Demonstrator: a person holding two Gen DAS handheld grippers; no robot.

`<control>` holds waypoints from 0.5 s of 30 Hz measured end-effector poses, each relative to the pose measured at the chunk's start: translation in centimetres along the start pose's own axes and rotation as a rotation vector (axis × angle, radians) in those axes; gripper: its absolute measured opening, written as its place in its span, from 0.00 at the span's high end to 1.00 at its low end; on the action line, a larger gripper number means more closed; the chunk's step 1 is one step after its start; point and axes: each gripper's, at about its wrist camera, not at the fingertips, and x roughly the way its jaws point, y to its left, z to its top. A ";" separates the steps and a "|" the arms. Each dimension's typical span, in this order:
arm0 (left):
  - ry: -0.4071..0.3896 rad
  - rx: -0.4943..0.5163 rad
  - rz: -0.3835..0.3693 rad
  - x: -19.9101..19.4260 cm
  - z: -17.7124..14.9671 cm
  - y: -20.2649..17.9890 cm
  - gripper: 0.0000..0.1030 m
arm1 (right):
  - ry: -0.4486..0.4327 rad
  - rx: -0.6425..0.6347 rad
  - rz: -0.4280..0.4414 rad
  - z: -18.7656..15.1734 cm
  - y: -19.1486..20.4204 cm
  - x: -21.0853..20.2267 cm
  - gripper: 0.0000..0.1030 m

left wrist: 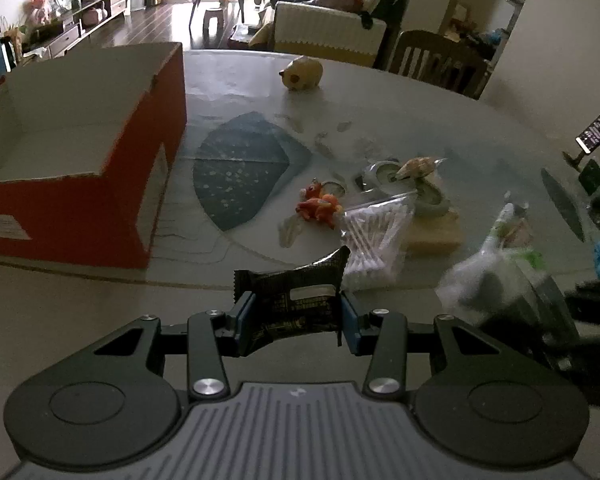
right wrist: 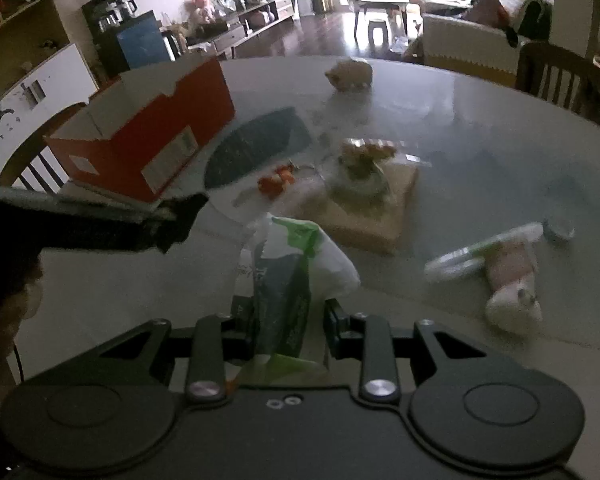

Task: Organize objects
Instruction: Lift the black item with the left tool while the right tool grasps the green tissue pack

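left gripper [left wrist: 296, 312]: jaws closed on black snack packet [left wrist: 296, 300] | right gripper [right wrist: 290, 320]: jaws clamp green-white bag [right wrist: 296, 272] | red box [left wrist: 80, 160]: open, visible interior empty, on counter [left wrist: 420, 92]

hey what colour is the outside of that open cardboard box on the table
Red-orange outside, plain grey-brown inside; the cardboard box shows best in the left wrist view.

Glossy foil packet [left wrist: 296, 300]; matt cardboard box [left wrist: 100, 184].
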 end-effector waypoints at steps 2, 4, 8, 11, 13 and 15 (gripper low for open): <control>-0.009 0.008 -0.010 -1.0 0.0 0.2 0.58 | -0.011 0.001 0.010 0.7 0.5 -0.3 0.70; -0.020 0.014 -0.018 -1.9 0.2 0.7 0.58 | -0.027 -0.007 0.011 1.5 1.3 -0.5 0.70; -0.047 0.008 -0.049 -3.4 0.8 2.0 0.58 | -0.052 -0.011 0.003 3.0 3.1 -0.9 0.70; -0.067 0.011 -0.070 -4.6 1.5 3.5 0.58 | -0.062 -0.008 -0.007 4.4 4.6 -1.0 0.70; -0.082 0.013 -0.084 -5.4 2.0 4.6 0.58 | -0.072 -0.012 -0.014 5.3 5.7 -1.0 0.70; -0.096 0.020 -0.092 -6.3 2.5 5.8 0.58 | -0.083 -0.017 -0.020 6.3 6.8 -1.0 0.70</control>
